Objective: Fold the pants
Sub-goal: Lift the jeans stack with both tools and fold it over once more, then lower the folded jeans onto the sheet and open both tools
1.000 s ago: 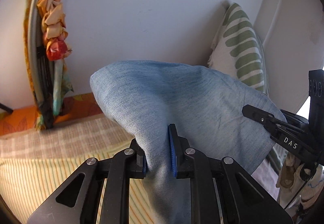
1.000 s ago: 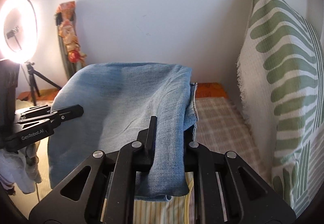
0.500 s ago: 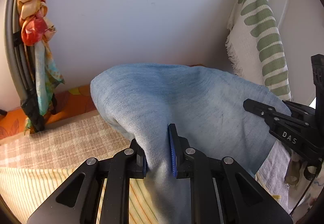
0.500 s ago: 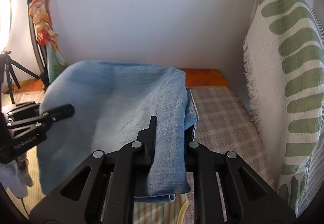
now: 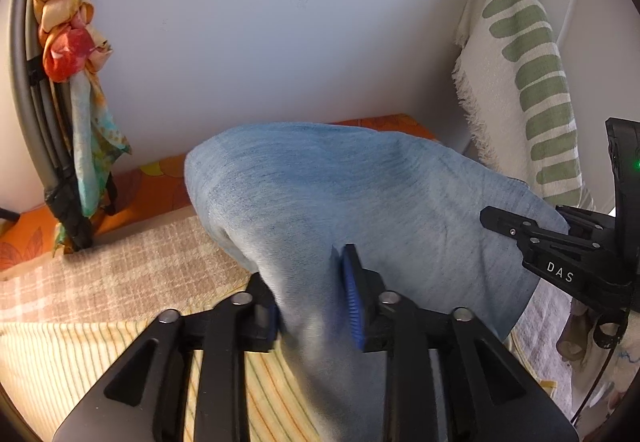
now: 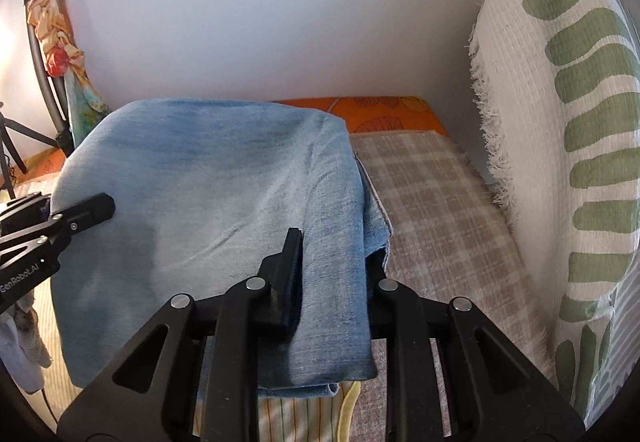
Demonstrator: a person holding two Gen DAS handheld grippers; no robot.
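Light blue denim pants (image 5: pixel 340 194) lie humped over the bed, the folded edge toward me. A fold of them runs between the jaws of my left gripper (image 5: pixel 308 274); those jaws are opening and the cloth there looks blurred and slack. In the right wrist view the pants (image 6: pixel 208 178) drape over my right gripper (image 6: pixel 334 254), whose jaws are opening too, with a doubled layer of denim between them that hides the right finger. Each gripper grips an opposite end of the same folded edge; the right one's fingers (image 5: pixel 516 226) show on the cloth at the far right.
A cream throw with green stripes (image 6: pixel 580 122) stands along the right side. The bed carries a checked blanket (image 6: pixel 432 210), a striped yellow sheet (image 5: pixel 60 354) and an orange sheet by the white wall. A scarf hangs on a grey frame (image 5: pixel 68 42) at the left.
Both grippers have sunk toward the bed with the pants. In the last half second both pairs of jaws have spread wider and the denim between them has loosened.
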